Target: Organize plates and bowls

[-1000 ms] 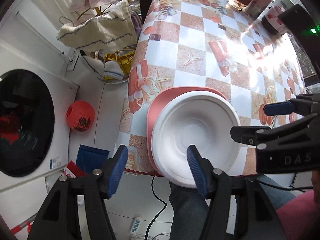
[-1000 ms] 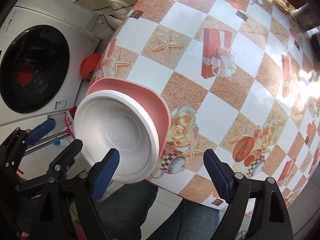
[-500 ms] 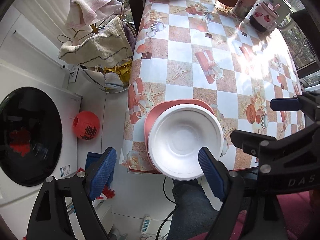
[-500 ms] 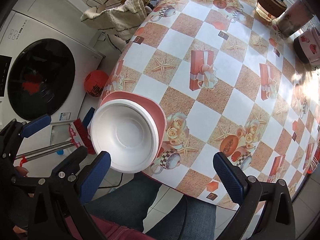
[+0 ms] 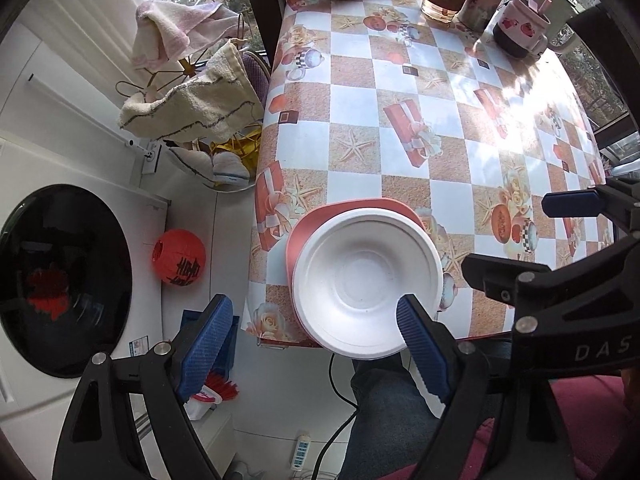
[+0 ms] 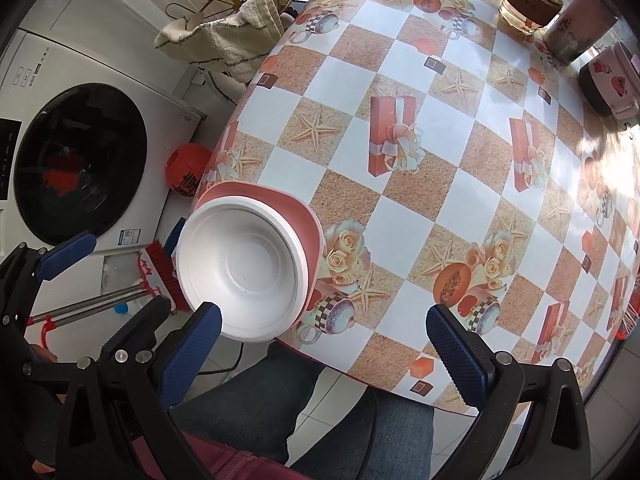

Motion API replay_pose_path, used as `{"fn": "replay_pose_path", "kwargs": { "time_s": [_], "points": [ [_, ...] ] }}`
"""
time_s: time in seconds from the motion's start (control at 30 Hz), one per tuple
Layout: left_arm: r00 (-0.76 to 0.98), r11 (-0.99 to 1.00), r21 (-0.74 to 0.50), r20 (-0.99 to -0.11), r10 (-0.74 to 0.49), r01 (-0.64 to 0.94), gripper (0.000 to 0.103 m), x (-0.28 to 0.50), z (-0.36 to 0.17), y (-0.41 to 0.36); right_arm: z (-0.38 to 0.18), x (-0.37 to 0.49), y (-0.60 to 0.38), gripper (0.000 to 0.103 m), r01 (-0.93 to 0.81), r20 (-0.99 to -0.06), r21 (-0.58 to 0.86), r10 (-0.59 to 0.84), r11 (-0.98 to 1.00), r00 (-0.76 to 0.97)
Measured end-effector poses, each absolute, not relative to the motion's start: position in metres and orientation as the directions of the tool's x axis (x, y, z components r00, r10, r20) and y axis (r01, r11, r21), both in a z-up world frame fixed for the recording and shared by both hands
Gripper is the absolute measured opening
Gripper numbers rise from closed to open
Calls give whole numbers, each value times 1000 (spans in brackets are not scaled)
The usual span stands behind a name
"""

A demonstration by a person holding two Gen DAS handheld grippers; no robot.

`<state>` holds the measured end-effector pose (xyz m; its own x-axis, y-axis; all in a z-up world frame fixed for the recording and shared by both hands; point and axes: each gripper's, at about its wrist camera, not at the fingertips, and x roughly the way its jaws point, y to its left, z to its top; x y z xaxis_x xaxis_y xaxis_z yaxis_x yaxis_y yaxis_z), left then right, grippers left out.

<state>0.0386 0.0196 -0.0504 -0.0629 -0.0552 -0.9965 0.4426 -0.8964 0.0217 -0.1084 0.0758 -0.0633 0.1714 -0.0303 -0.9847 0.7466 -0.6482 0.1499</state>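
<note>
Our left gripper (image 5: 316,336) has just been opening and stands spread, empty; our right gripper (image 6: 320,344) gapes too. Below them, the smooth white bowl (image 5: 366,280) sits in the pink plate (image 5: 298,232) at the bench (image 5: 400,92) edge.

left wrist: looks down | right wrist: same | shared: white bowl (image 5: 366,280)
</note>
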Motion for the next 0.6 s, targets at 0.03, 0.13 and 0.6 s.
{"fn": "replay_pose_path", "kwargs": {
  "time_s": [0.03, 0.13, 0.6],
  "points": [
    [-63, -896, 24, -996, -58, 444, 87, 39, -50, 20, -63, -108, 76, 103, 747, -985, 150, -31, -648, 171],
    [-62, -894, 27, -996, -61, 448, 87, 40, -50, 20, -63, -107, 76, 103, 748, -985, 151, -33, -647, 170],
    [-56, -897, 35, -996, -67, 441, 87, 43, -48, 22, -47, -94, 66, 103, 823, -1000, 30, -15, -568, 26]
  ]
}}
